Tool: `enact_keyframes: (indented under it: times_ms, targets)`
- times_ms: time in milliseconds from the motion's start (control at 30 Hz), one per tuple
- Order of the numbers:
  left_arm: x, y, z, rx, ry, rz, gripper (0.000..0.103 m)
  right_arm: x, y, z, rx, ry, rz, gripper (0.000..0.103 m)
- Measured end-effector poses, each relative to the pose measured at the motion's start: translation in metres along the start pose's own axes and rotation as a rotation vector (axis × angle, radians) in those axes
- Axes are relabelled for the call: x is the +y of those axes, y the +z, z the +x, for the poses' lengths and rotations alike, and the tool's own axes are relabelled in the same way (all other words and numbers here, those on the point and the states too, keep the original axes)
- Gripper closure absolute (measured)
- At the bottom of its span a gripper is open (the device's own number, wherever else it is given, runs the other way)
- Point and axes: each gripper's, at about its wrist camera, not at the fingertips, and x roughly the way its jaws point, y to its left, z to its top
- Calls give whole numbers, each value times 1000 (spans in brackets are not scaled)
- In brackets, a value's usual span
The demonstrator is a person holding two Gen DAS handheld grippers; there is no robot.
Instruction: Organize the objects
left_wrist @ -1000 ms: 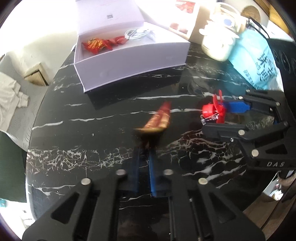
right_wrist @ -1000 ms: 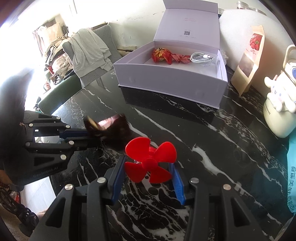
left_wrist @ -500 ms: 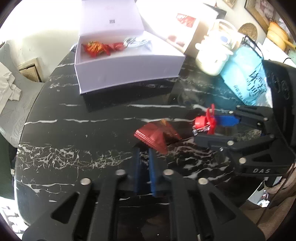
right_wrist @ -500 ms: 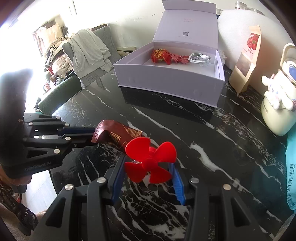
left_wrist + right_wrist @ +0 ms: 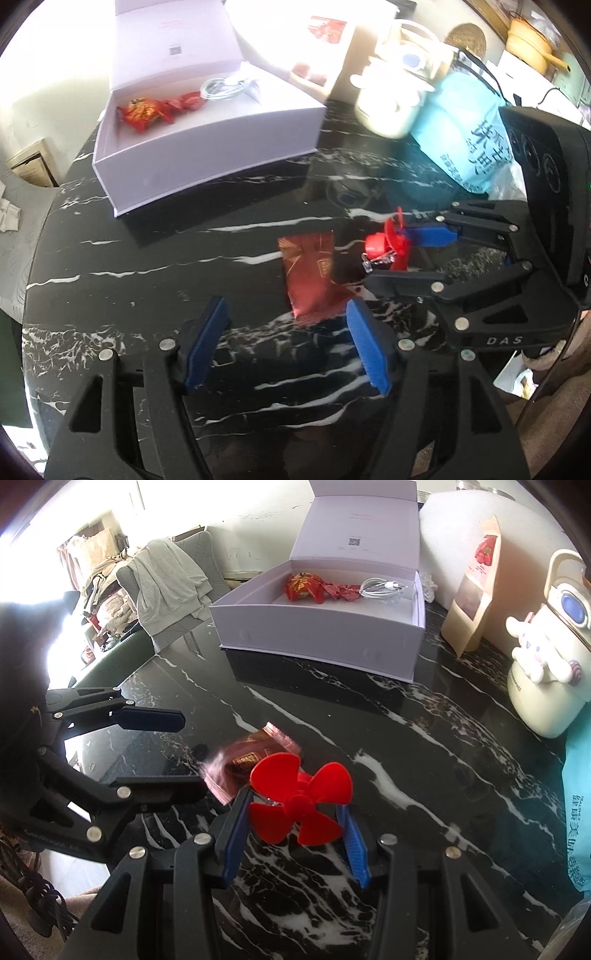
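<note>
Released since the earlier frame — the dark-red foil sachet lies lengthwise ahead of the wide-open, empty left gripper; the right gripper clamps the red plastic propeller.

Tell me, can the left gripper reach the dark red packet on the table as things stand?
Probably yes: the left gripper is open, the dark red packet lies just ahead of it, nothing between.

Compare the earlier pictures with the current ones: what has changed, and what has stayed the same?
The left gripper has opened its jaws and let go of the dark red packet, which now appears to lie on the black table. The right gripper still holds the red fan; the white box and its contents are unchanged.
</note>
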Motion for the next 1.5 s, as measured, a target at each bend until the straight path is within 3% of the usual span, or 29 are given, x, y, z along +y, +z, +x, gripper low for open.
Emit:
enact_keyframes:
  times_ms: [367, 533, 600, 667, 700, 1000, 1500]
  targets:
    - [-17, 7, 15, 23, -27, -27, 32, -16, -8, -10, -11, -33, 15, 56]
    - [-24, 8, 30, 44, 30, -12, 32, -26, -12, -7, -5, -36, 39, 56]
    - [-26, 8, 33, 26, 62, -7, 36, -27, -13, -5, -2, -39, 43, 56]
    - [-28, 8, 35, 13, 111, 10, 61, -29, -15, -3, -1, -33, 47, 56]
    - [-29, 9, 36, 20, 130, 20, 63, -29, -15, -3, -1, -31, 48, 56]
    - [-27, 12, 36, 20, 55, -38, 64, -30, -16, -2, -11, -27, 60, 56]
    - [-21, 22, -14, -87, 70, -43, 64, -15, 7, -31, -88, -62, 7, 56]
